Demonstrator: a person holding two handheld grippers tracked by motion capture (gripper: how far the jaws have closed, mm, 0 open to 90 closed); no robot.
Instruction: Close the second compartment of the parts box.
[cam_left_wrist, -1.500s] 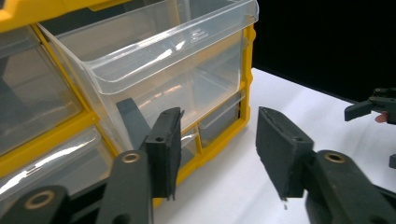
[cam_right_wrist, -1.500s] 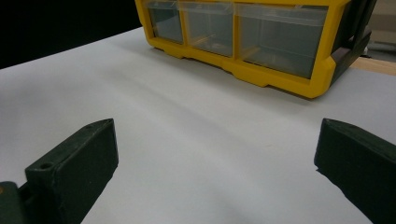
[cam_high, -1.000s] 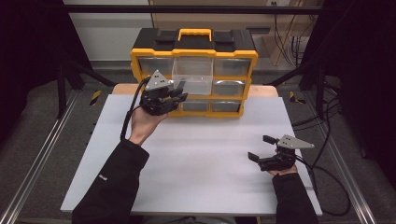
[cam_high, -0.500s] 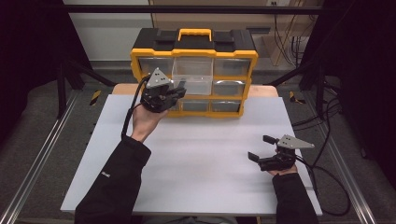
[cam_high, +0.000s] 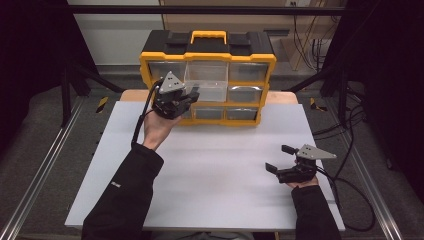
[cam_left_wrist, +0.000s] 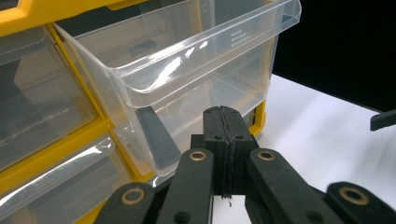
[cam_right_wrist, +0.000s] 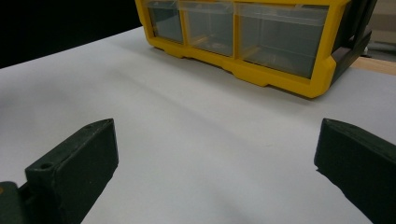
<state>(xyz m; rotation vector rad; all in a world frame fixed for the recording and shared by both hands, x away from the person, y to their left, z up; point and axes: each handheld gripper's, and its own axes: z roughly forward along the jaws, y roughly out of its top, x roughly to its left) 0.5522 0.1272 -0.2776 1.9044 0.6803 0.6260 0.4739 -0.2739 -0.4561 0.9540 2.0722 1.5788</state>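
**A:** From the high view, what have you got?

**B:** My left gripper (cam_high: 186, 95) is up at the front of the yellow organizer (cam_high: 207, 75), which stands at the far edge of the white table (cam_high: 210, 165). The clear drawer (cam_high: 207, 82) in the middle of the top row is pulled out toward me, and my gripper sits at its lower left front corner. My jaws there have just been closing. My right gripper (cam_high: 277, 159) rests low on the table at the near right, well apart from the organizer, jaws spread.

**A:** And looking along your left gripper's own jaws?

**B:** In the left gripper view, my left gripper's (cam_left_wrist: 223, 135) two jaws are pressed flat together, only a thin seam between them, and nothing is caught there. The clear drawer (cam_left_wrist: 177, 70) juts out of the organizer (cam_left_wrist: 60, 14) just beyond the tips; whether the tips touch its front I cannot tell. It looks empty. Shut drawers lie to its left and below.

**A:** The right gripper view?

**B:** My right gripper (cam_right_wrist: 215, 154) stands wide open over bare table (cam_right_wrist: 187, 121), nothing between the jaws. The organizer (cam_right_wrist: 261, 70) is ahead, its bottom row of drawers shut.
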